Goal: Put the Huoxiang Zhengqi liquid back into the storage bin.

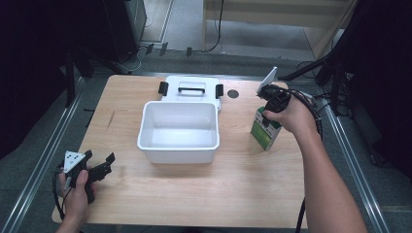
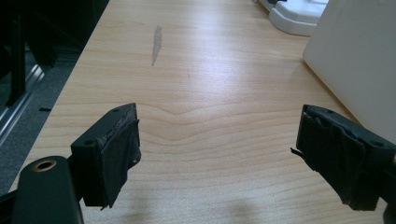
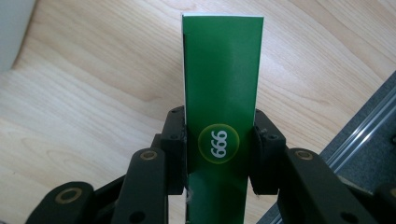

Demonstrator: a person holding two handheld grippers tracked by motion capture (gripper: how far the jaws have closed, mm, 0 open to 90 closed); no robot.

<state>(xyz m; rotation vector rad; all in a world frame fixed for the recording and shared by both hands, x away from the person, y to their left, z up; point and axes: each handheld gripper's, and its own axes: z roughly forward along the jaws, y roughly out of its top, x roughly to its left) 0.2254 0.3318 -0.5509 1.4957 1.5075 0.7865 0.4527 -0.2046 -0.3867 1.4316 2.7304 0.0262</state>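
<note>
The right gripper (image 3: 219,149) is squeezing a green box (image 3: 222,70) between its jaws, one jaw on each side. The box is standing on the table (image 1: 194,189), to the right of the white bin (image 1: 178,145). The bin is open, and its lid (image 1: 192,87) is lying just behind it. The left gripper (image 2: 217,154) is waiting near the table's left front corner, jaws wide apart and holding nothing. I think the box is going into the bin. Lifting it straight up, keeping the squeeze firm, and clearing the bin's wall before lowering would be best.
</note>
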